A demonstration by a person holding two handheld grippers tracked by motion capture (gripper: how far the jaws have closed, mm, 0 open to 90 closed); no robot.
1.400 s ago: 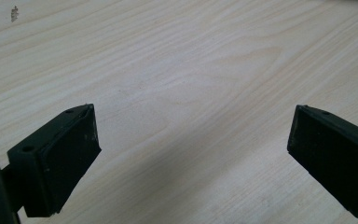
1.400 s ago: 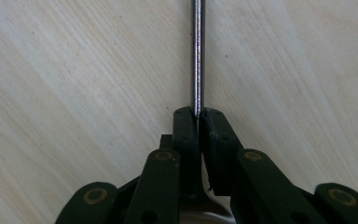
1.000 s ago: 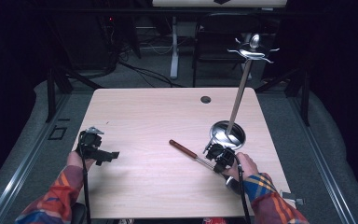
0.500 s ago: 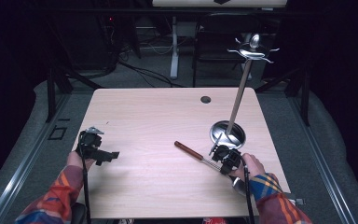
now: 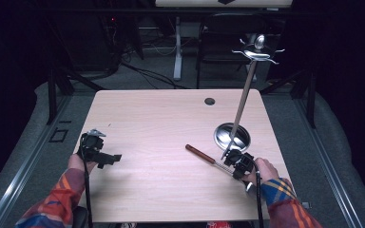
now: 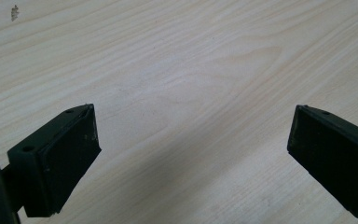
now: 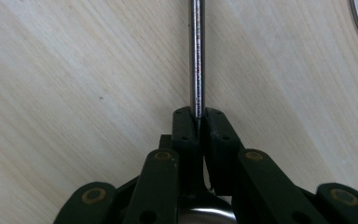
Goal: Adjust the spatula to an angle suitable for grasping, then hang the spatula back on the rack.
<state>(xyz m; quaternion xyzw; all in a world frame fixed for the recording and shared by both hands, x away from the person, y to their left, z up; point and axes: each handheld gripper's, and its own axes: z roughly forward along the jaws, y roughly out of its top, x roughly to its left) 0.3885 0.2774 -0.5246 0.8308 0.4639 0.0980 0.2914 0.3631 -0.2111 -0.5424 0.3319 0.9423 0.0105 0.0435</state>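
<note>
Hands come in over the near edge of the tabletop [image 5: 171,123], each carrying a black gripper. Toward the near right corner, the right gripper [image 5: 234,163] has its jaws clamped tight on the thin metal shaft of a utensil [image 5: 208,157], which lies low across the wood; its brown wooden handle points away toward the middle of the tabletop. In the right gripper view the shaft [image 7: 196,56] runs straight out from between the pinched jaws. Near the left edge, the left gripper [image 5: 105,157] sits with its jaws wide apart, bare wood between them. Just beyond the right gripper stands a metal rack [image 5: 243,97], its round base by the right edge. Farther off, a small dark hole [image 5: 209,101] marks the far edge.
</note>
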